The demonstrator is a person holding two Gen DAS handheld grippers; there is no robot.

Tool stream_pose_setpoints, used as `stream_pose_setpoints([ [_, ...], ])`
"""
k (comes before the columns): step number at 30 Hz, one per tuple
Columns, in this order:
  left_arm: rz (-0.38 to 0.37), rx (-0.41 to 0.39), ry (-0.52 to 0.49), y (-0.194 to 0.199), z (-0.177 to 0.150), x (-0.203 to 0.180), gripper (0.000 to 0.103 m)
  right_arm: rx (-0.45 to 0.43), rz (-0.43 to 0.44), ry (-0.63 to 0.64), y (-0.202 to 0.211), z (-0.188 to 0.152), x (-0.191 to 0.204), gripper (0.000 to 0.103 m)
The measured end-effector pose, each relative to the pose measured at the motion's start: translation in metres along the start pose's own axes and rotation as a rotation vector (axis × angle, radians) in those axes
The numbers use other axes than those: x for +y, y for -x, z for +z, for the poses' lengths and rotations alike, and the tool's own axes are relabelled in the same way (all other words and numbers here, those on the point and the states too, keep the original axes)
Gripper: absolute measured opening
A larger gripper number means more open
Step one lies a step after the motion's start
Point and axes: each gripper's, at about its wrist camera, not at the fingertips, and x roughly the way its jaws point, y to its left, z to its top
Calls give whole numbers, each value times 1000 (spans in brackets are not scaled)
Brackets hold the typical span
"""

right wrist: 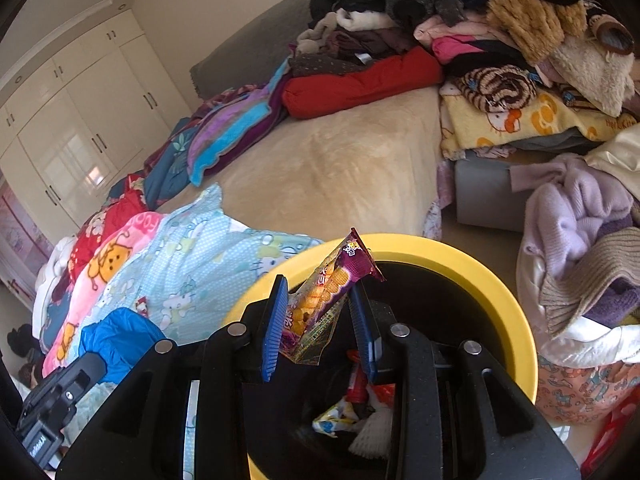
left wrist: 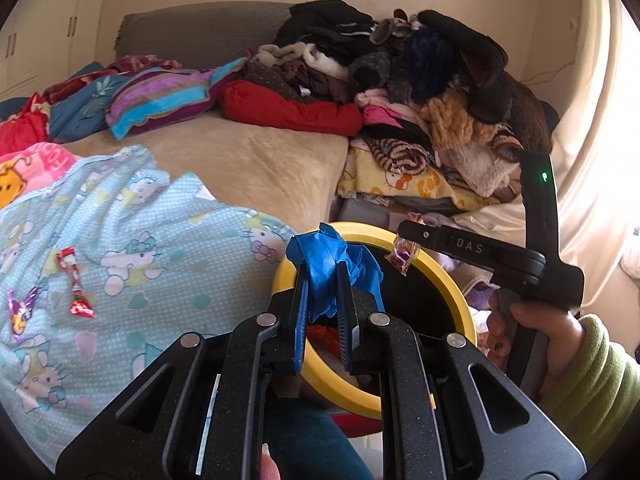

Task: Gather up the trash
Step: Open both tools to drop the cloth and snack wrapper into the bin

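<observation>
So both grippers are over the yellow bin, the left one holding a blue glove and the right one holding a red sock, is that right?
Not quite. In the right wrist view the right gripper holds a purple snack wrapper, not a red sock. The left gripper does hold the blue glove, both over the yellow bin.

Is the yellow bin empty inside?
No. Looking down into the yellow bin, wrappers and other scraps already lie at the bottom.
</observation>
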Motion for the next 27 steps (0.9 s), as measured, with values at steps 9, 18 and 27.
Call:
stream_pose_setpoints([
  [9, -27, 54, -44, -25, -8, -18, 8, 30, -21, -19, -7, -1, -19, 30],
  [18, -50, 109, -78, -47, -20, -32, 8, 51, -28, -42, -12, -3, -33, 32],
  [27, -37, 96, -38, -46, -19, -24, 69, 49, -29, -49, -9, 0, -32, 58],
])
